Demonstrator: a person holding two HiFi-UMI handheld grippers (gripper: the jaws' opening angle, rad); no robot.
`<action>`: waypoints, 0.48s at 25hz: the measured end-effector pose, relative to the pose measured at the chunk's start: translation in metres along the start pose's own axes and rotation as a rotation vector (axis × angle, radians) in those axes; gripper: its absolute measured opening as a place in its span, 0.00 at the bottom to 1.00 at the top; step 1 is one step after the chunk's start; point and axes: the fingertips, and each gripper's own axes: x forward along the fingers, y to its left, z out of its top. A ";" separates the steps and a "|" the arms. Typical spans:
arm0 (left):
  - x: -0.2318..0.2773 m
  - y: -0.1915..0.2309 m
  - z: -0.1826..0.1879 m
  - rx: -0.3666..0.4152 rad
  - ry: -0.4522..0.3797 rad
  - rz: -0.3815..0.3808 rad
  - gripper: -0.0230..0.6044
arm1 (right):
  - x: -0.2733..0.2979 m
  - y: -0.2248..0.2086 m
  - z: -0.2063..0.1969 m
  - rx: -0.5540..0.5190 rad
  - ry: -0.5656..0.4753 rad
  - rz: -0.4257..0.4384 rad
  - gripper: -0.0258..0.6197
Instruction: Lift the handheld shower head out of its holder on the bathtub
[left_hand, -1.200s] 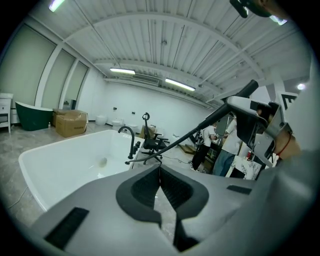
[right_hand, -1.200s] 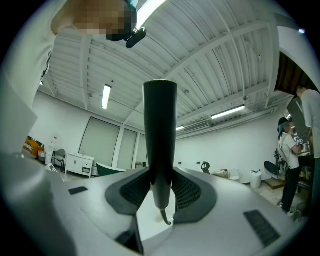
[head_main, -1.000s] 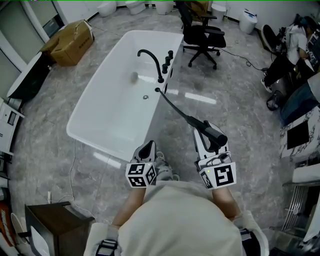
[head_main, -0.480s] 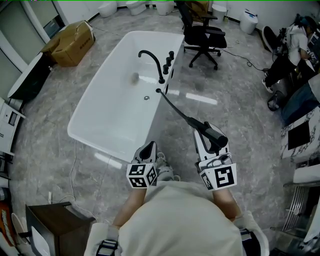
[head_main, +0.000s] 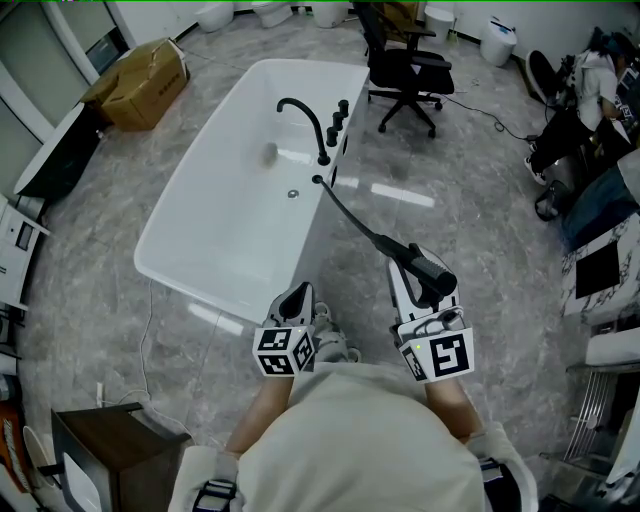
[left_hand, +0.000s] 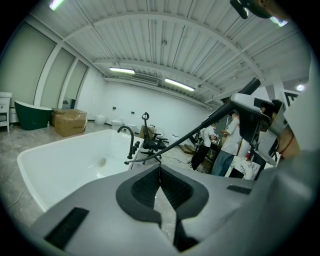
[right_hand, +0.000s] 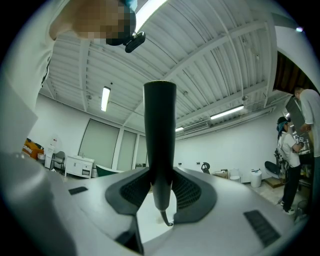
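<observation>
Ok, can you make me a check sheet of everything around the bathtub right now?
Surface: shiny grey marble floor.
Job's things: shower head held clear of the white bathtub.
Clutter: cardboard box; office chair.
Grippers: right gripper shut on the shower head; left gripper shut, empty.
Cables: black hose runs from the tub rim to the shower head.
Surroundings: black faucet on the tub; a person far right.
</observation>
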 end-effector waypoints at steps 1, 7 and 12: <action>0.000 0.000 0.000 0.000 0.001 -0.001 0.07 | 0.000 0.000 0.000 0.001 0.001 -0.002 0.27; 0.002 -0.001 0.001 -0.002 0.003 -0.004 0.07 | 0.000 -0.005 -0.002 0.007 0.009 -0.014 0.27; 0.003 -0.001 0.001 -0.005 0.001 -0.004 0.07 | 0.000 -0.004 -0.001 0.006 0.011 -0.013 0.27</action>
